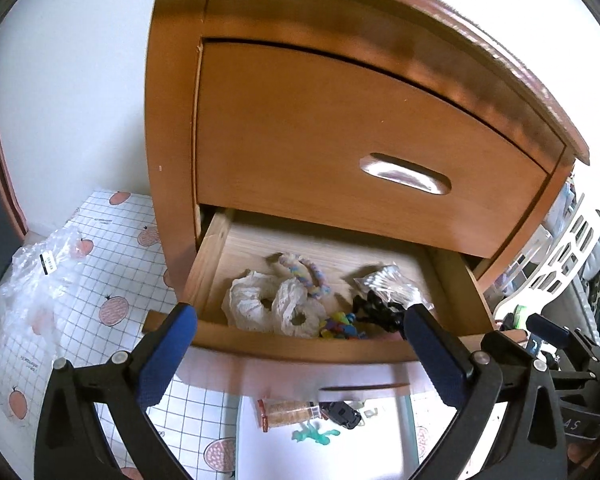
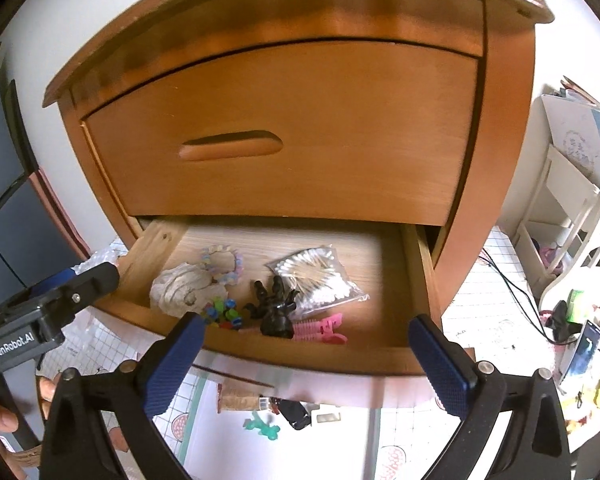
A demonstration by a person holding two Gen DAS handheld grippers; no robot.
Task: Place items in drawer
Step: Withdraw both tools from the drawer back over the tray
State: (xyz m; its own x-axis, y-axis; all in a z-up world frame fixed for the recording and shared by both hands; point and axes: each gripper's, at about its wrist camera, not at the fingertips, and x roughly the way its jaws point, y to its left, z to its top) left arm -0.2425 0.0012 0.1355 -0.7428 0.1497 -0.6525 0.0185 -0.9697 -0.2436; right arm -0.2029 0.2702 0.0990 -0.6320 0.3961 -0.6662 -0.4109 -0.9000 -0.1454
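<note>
With both tongs, left (image 1: 298,330) and right (image 2: 304,340), spread wide and empty, drop to the floor items (image 2: 284,412) below the open drawer (image 2: 300,360), w/ several pcs already inside.

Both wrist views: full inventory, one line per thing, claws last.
nightstand: 1, brown wood, upper drawer shut
open drawer: 1, wood, bottom
lace scrunchies: 2, white, drawer left
bead bracelet: 1, pastel, behind scrunchies
cotton swab bag: 1, clear, drawer middle-back
black clip: 1, drawer front
pink clip: 1, beside black clip
small clips: several, multicoloured, drawer front
snack pack: 1, tan, floor below
green toy: 1, floor
plastic bag: 1, clear, floor left
left claw: open, empty
right claw: open, empty
</note>
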